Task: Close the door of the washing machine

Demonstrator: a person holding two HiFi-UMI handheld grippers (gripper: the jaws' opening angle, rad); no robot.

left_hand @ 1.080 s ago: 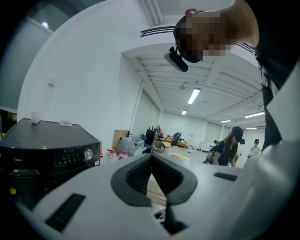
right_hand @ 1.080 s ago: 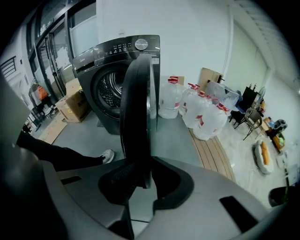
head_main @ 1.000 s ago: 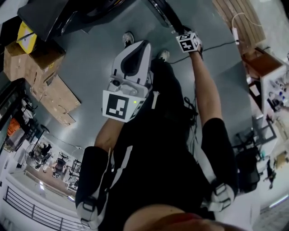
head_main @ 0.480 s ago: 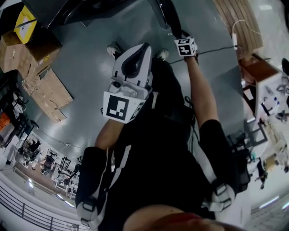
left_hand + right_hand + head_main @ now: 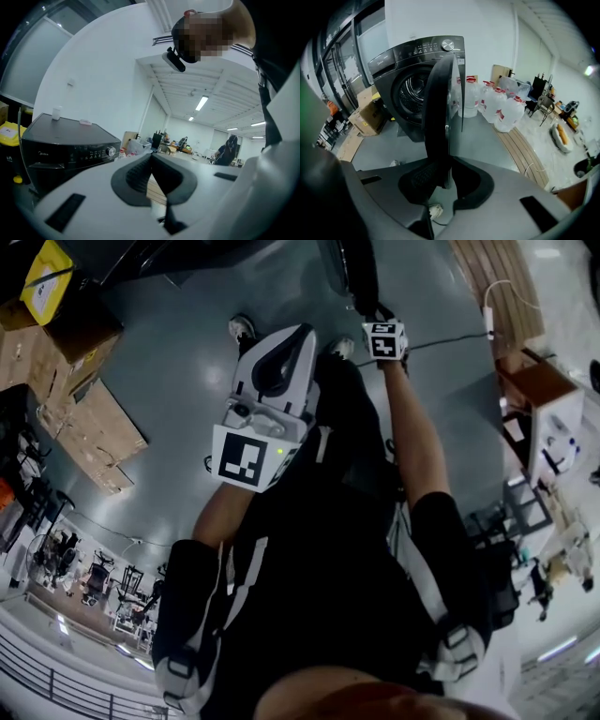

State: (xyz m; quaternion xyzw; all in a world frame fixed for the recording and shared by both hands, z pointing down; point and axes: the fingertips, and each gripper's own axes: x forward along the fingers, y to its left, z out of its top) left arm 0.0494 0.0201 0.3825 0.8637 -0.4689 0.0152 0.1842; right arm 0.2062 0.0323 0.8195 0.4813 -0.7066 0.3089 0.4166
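**Gripped at the rim, ready to swing shut**

The washing machine (image 5: 393, 61) fills the upper left of my right gripper view, with its drum mouth (image 5: 410, 91) uncovered. Its door (image 5: 438, 98) stands edge-on at centre, well open. My right gripper (image 5: 444, 174) is clamped on that door's rim, so I can swing it towards the machine. My left gripper (image 5: 151, 163) is pinched together on nothing and parked out of the way.

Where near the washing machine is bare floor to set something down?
Bare grey floor lies between the open door and the water bottles, up to the wooden slats. Another patch lies in front of the washing machine, bordered by the cardboard boxes. It is crowded by the wall, where the bottles stand together.
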